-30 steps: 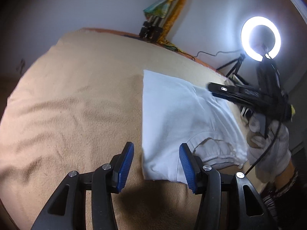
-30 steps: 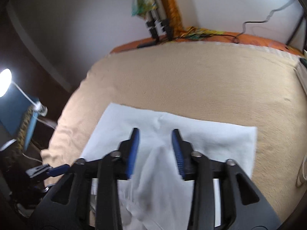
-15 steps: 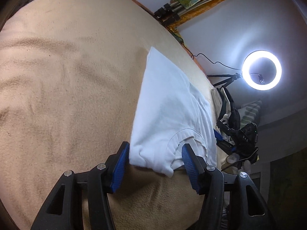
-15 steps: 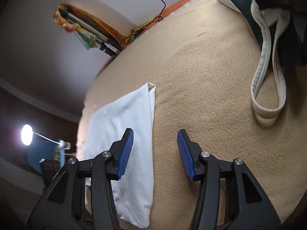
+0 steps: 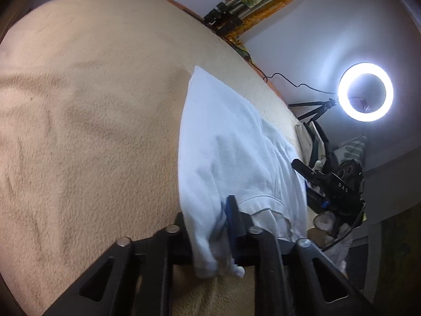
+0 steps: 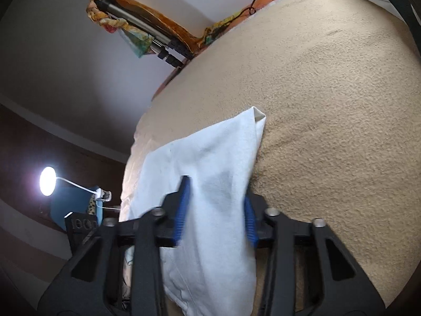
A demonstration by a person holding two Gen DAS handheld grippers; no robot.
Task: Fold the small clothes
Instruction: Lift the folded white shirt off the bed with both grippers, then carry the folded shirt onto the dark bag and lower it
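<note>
White cotton T-shirt (image 5: 231, 158), partly folded, lying on beige fleece blanket (image 5: 92, 131). Near edge: left hand-held gripper (image 5: 226, 226) just clamped beside collar; right hand-held gripper (image 6: 214, 208) closing, cloth bunched between pads — likely to lift for folding.

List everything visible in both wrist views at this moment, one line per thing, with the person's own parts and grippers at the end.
white T-shirt: one, white, partly folded, lying on the blanket at its near edge.
blanket: one, beige, fleecy, covering the whole work surface.
ring light: one, lit white, on a black tripod beyond the blanket's right side in the left wrist view.
folded tripod: one, grey and black, wrapped in patterned orange cloth, against the far wall.
cable: one, black, along the wall towards the ring light.
gloved hand: one, white glove, under the right gripper.
left gripper: black, blue pads, closed on the T-shirt's near corner.
right gripper: black, blue pads, pinching a wide fold of the T-shirt's other near edge.
</note>
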